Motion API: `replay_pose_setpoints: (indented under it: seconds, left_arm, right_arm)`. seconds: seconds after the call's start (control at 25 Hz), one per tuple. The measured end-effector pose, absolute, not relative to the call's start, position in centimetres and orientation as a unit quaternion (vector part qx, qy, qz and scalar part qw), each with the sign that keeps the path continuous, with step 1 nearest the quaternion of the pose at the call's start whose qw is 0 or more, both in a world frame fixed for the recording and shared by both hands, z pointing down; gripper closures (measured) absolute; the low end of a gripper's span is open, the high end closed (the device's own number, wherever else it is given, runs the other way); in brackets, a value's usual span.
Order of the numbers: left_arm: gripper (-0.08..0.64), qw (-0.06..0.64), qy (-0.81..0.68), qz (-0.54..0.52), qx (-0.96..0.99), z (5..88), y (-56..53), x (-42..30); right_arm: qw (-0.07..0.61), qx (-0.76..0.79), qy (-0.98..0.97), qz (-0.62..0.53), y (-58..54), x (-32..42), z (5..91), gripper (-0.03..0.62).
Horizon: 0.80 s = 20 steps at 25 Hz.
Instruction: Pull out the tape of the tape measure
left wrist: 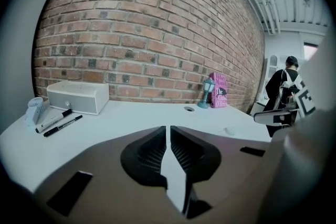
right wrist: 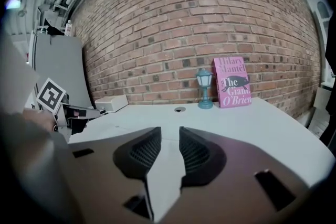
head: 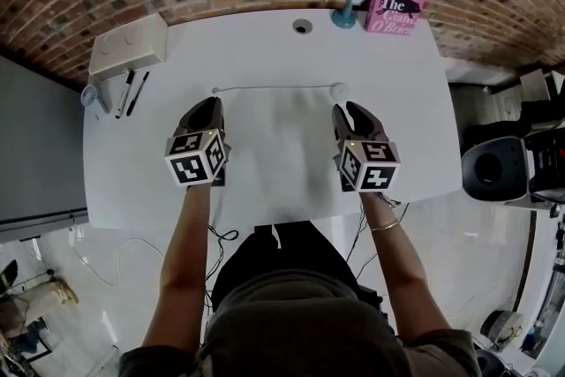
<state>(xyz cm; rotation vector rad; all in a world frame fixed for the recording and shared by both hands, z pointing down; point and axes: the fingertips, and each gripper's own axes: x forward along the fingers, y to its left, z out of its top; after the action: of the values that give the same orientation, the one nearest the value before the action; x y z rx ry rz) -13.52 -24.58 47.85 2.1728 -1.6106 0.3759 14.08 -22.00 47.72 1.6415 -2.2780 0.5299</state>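
The tape measure [head: 338,89] is seen lying on the white bench [head: 256,44], its tape [head: 274,87] drawn out leftward, just ahead of both grippers and untouched. The jaws of the left gripper [head: 210,104] are held almost together with a thin slit between them. Those of the right gripper [head: 350,109] are set moderately apart, and nothing is gripped by either.

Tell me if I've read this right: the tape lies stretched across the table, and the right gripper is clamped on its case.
Not quite. The tape does lie stretched across the table, but the right gripper holds nothing. The right gripper view shows its jaws apart and empty, and the case lies free.
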Motion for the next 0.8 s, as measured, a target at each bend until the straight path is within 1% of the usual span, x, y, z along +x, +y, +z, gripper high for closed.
replay_pose_setpoints:
  seconds: [0.28,0.52,0.8]
  left_arm:
    - [0.523,0.183,-0.561,0.124,0.798,46.3,-22.3,-12.1]
    - [0.528,0.172,-0.547,0.120,0.810,45.3,-20.6,-11.0]
    - [0.529,0.150,-0.535,0.123,0.823,44.3,-18.9,-10.1]
  right_arm:
    - [0.121,0.563,-0.799,0.170,-19.8,12.2,45.7,0.528]
    - [0.104,0.569,-0.799,0.165,-18.1,11.6,44.5,0.584]
    - [0.085,0.573,-0.799,0.161,-16.4,11.1,43.4,0.586]
